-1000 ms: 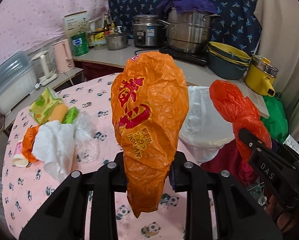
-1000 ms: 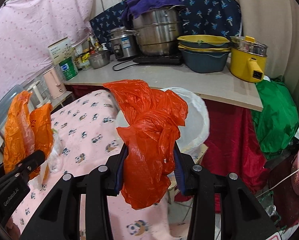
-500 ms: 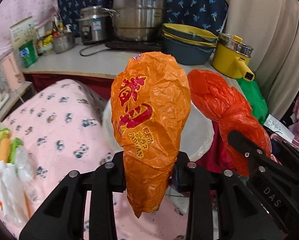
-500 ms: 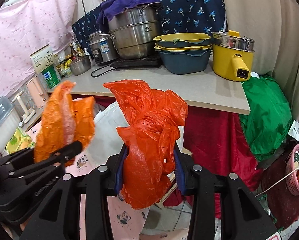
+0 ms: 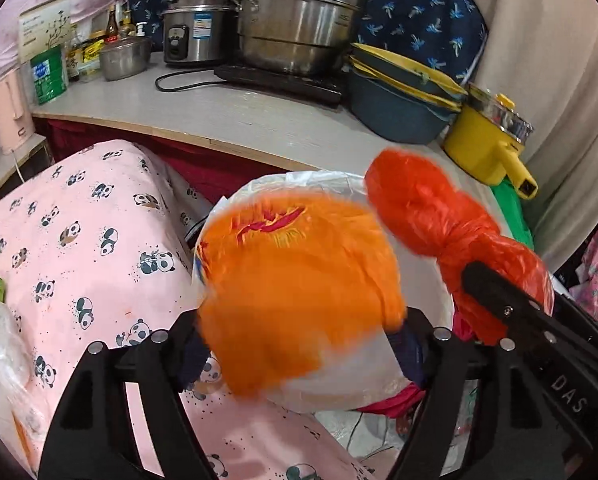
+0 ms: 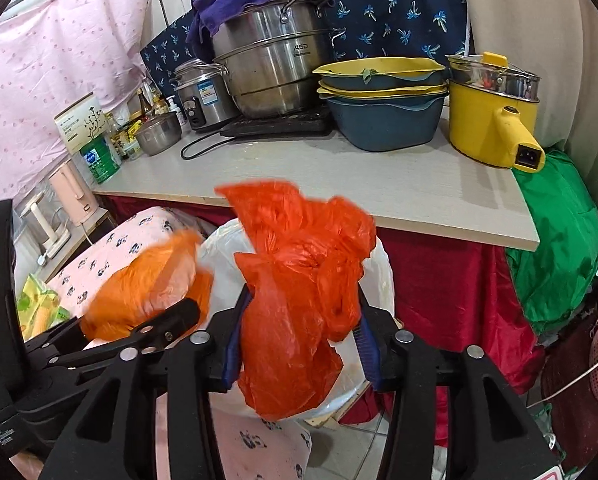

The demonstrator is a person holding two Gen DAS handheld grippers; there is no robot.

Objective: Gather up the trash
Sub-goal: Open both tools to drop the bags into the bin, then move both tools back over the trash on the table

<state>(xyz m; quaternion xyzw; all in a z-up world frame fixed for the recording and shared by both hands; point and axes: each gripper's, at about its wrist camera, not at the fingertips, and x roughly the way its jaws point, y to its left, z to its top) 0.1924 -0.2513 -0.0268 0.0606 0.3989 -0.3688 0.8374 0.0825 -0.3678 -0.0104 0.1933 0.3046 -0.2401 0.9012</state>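
Each fisheye camera sits just behind its own black two-finger gripper, looking forward along the fingers. The left wrist view faces slightly downward over the pink panda-print tablecloth [image 5: 99, 240]; the right wrist view looks more level. Both face the pale grey countertop [image 5: 235, 112] [image 6: 339, 168] at middle distance and share the large stainless-steel steamer pot [image 5: 299, 28] [image 6: 275, 68] and the white-lined bin [image 5: 339, 380] [image 6: 379, 280] close in front.
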